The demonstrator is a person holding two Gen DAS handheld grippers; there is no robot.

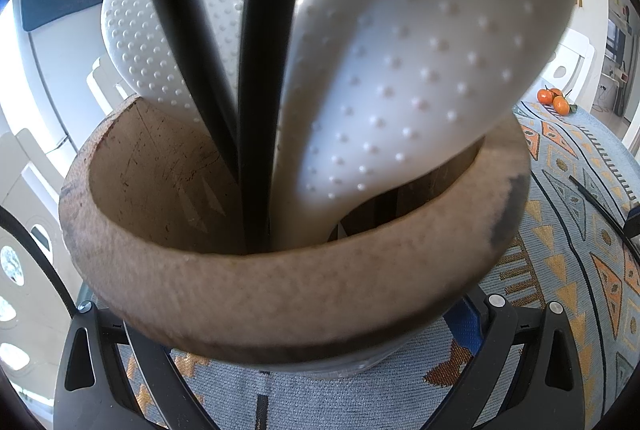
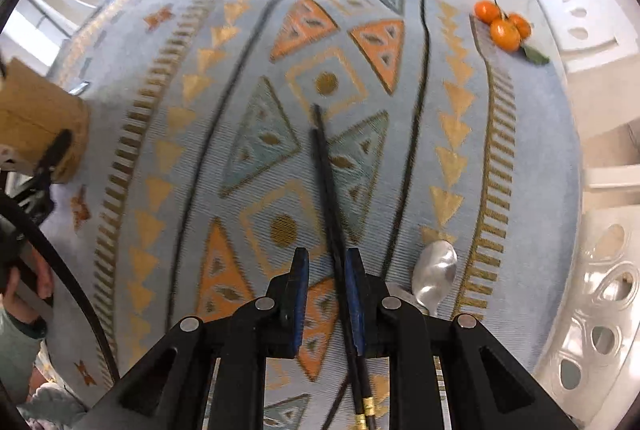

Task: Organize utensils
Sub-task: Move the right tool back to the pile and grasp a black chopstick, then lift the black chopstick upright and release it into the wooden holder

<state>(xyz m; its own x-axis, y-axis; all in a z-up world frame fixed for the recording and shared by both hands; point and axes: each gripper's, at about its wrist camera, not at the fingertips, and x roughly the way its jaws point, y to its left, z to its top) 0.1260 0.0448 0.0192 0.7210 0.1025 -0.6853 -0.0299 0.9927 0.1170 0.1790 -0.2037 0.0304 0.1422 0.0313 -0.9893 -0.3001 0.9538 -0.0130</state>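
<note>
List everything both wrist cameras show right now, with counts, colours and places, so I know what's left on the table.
Utensil holder: one, brown, round, on the cloth between the left gripper's fingers.
Rice paddles: two, white, dimpled, standing in the holder.
Black handles: two, in the holder.
Chopsticks: black pair, gold-banded, between the right gripper's pads.
Spoon: one, silver, on the cloth right of that gripper.
Tangerines: three, orange, far cloth edge.
Tablecloth: pale blue, orange and gold pattern.
Chairs: white, around the table.
Left gripper: black.
Right gripper: black, blue pads.
</note>
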